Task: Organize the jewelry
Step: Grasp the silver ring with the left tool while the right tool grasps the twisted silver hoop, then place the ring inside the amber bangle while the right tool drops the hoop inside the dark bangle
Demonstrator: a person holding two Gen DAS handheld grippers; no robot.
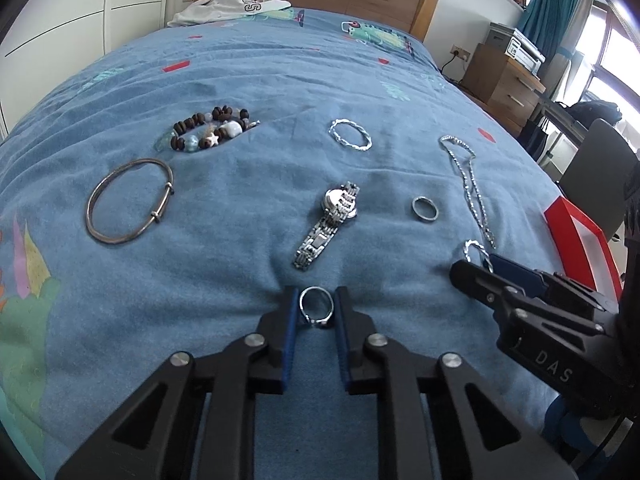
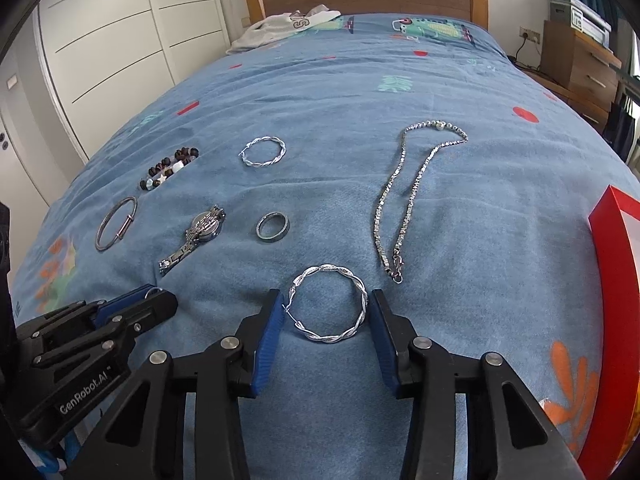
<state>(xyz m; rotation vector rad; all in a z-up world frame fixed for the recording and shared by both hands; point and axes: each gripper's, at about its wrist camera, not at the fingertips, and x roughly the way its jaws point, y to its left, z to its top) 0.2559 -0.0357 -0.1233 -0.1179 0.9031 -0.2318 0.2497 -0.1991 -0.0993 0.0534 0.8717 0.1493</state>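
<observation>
The small ring (image 1: 316,308) could slip out flat from the left gripper (image 1: 316,309), whose pads pinched its thin edge. It was silver, lying just before the watch (image 1: 330,224). Right of the watch, the right gripper (image 2: 326,318) stood open around the twisted hoop (image 2: 329,304) (pads not touching).
</observation>
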